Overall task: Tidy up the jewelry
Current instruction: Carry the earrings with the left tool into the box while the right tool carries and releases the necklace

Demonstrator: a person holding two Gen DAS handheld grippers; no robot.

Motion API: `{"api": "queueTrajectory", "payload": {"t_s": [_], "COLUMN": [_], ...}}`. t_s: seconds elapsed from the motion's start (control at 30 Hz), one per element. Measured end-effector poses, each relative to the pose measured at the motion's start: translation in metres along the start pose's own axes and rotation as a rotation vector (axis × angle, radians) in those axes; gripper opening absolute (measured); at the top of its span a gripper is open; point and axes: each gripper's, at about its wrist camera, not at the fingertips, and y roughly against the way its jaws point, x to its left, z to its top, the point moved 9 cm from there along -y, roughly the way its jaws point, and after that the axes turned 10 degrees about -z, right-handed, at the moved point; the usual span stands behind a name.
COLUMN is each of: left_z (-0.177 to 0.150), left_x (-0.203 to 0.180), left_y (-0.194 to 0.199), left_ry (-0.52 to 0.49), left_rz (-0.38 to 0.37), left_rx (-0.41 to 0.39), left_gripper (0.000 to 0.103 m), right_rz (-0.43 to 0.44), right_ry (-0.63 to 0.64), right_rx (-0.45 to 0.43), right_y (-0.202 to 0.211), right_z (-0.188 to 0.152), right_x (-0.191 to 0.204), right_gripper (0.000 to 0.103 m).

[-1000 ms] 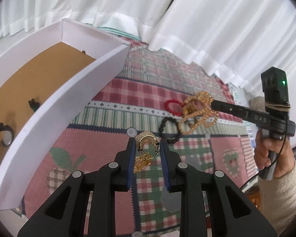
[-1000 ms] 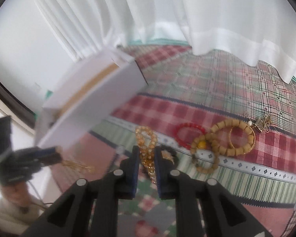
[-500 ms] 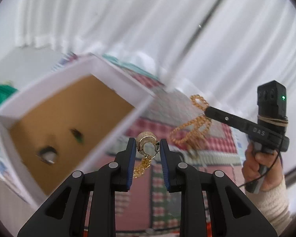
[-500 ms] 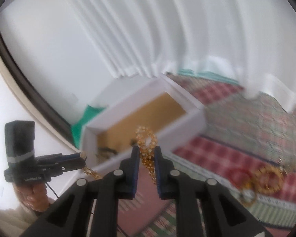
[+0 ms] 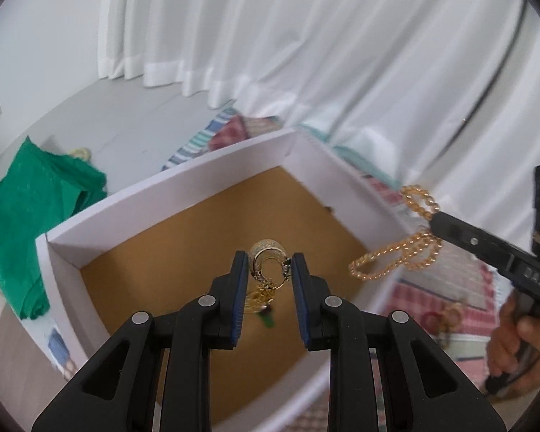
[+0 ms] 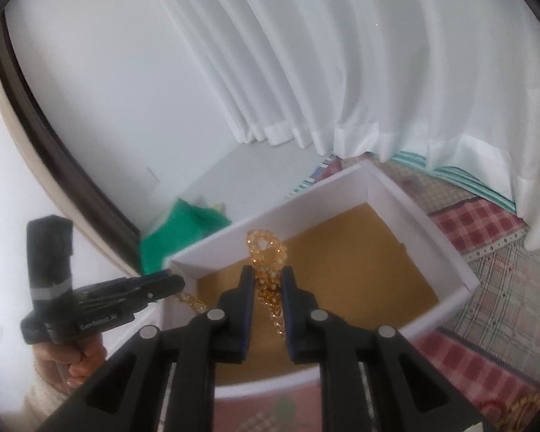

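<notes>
My left gripper (image 5: 269,268) is shut on a gold hoop earring (image 5: 268,253) with a small chain hanging below it, held over the brown floor of a white box (image 5: 183,194). My right gripper (image 6: 267,280) is shut on an amber bead bracelet (image 6: 266,252) whose loops dangle above the same white box (image 6: 424,212). In the left wrist view the right gripper (image 5: 435,221) comes in from the right with the amber bead bracelet (image 5: 396,252) hanging at the box's right wall. The left gripper (image 6: 178,283) shows at the box's left wall in the right wrist view.
A green cloth (image 5: 32,216) lies left of the box on a pale surface. White curtains (image 5: 306,54) hang behind. A patchwork plaid cloth (image 6: 486,252) covers the table to the right, with more bead bracelets (image 5: 446,318) lying on it. A hand (image 5: 514,338) grips the right tool.
Both grippers swung left from over the plaid cloth to above the white box, each still carrying its piece. The box now fills the middle of both views.
</notes>
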Motion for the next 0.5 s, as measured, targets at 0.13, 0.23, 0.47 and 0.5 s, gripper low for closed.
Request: {"api": "queueTrajectory", "payload": {"t_s": [0.13, 0.23, 0.47, 0.5], "left_z": [-0.009, -0.023, -0.046, -0.048], "left_x": [0.029, 0.04, 0.049, 0.043], "left_y": [-0.034, -0.054, -0.057, -0.049], "left_ry": [0.047, 0.065, 0.076, 0.071], "left_rz": [0.041, 0.063, 0.127, 0.118], "left_rx": [0.043, 0.078, 0.111, 0.097], "left_gripper": [0.023, 0.025, 0.061, 0.062], "right_rz": [-0.047, -0.071, -0.121, -0.131], "right_ry": [0.007, -0.015, -0.135, -0.142], "right_rx": [0.051, 0.09, 0.121, 0.108], "right_y": [-0.05, -0.079, -0.089, -0.081], "right_z": [-0.003, -0.013, -0.036, -0.036], "right_x": [-0.008, -0.019, -0.051, -0.054], "right_gripper": [0.015, 0.016, 0.042, 0.042]}}
